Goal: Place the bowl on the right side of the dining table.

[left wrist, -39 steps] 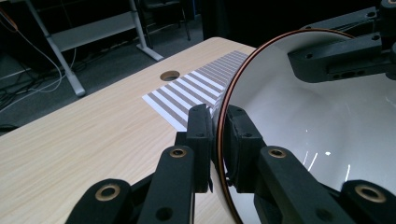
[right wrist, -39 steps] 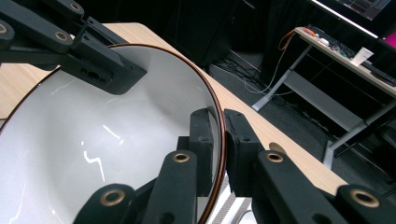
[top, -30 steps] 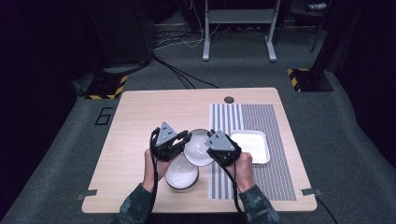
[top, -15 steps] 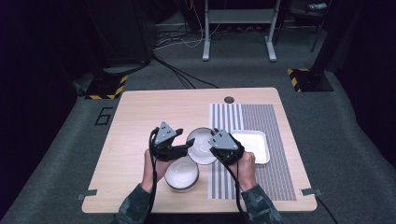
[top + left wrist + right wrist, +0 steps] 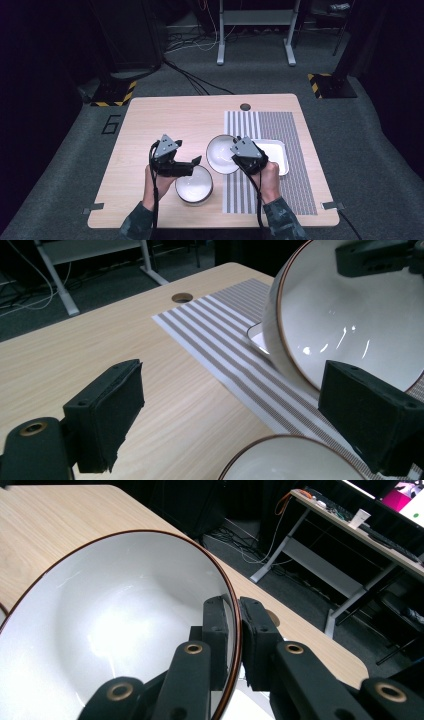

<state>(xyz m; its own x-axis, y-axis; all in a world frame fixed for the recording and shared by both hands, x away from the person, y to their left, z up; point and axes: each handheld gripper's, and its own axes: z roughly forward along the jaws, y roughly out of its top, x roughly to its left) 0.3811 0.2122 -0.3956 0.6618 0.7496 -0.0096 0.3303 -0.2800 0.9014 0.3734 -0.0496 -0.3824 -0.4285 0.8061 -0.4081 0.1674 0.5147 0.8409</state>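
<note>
Held bowl: a white bowl (image 5: 221,154) with a brown rim, tilted up on its side over the table, nothing in it; its inside shows bare and glossy in the right gripper view.
Right gripper (image 5: 235,625): jaws pinched on the held bowl's rim, one inside, one outside.
Second bowl: a white bowl (image 5: 193,184) standing upright on the wooden table (image 5: 165,120), just left of the striped mat (image 5: 280,135), nothing in it.
Left gripper (image 5: 196,161): jaws have just been opening and stand spread, nothing between the pads; it hovers at the second bowl's far-left rim.
Tray: a white rectangular tray (image 5: 276,154) on the mat, behind the held bowl, nothing visible in it.
</note>
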